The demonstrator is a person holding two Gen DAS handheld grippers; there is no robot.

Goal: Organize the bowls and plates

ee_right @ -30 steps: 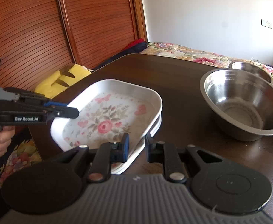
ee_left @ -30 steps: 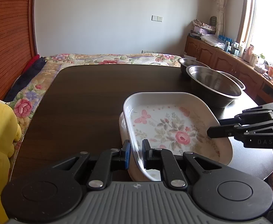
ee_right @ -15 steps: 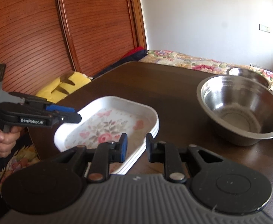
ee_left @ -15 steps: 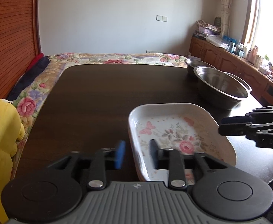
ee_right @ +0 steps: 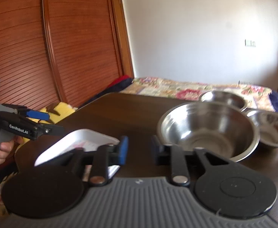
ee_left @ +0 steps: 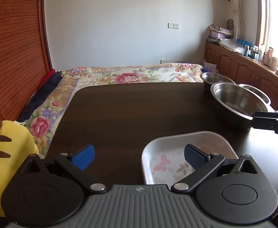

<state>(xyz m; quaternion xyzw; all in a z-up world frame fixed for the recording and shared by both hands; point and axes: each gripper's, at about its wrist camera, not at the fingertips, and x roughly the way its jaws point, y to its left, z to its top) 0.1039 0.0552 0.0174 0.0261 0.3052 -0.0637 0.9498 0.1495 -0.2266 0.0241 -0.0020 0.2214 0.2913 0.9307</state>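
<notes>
Nearest the cameras, the left gripper (ee_left: 139, 157) is spread wide and empty over the dark table (ee_left: 139, 110), beside the floral plate (ee_left: 165, 163). The right gripper (ee_right: 139, 149) is parted narrowly, gripping nothing. Farther off, 3 steel bowls (ee_right: 207, 129) are seen clustered at the table's right edge.

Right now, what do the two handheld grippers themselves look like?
Both have black scissor-linkage arms with silver pivot bolts on a ribbed grey body. The left gripper has blue textured finger pads and white "GenRobot.AI" lettering on its side. The right gripper shows one blue pad.
</notes>
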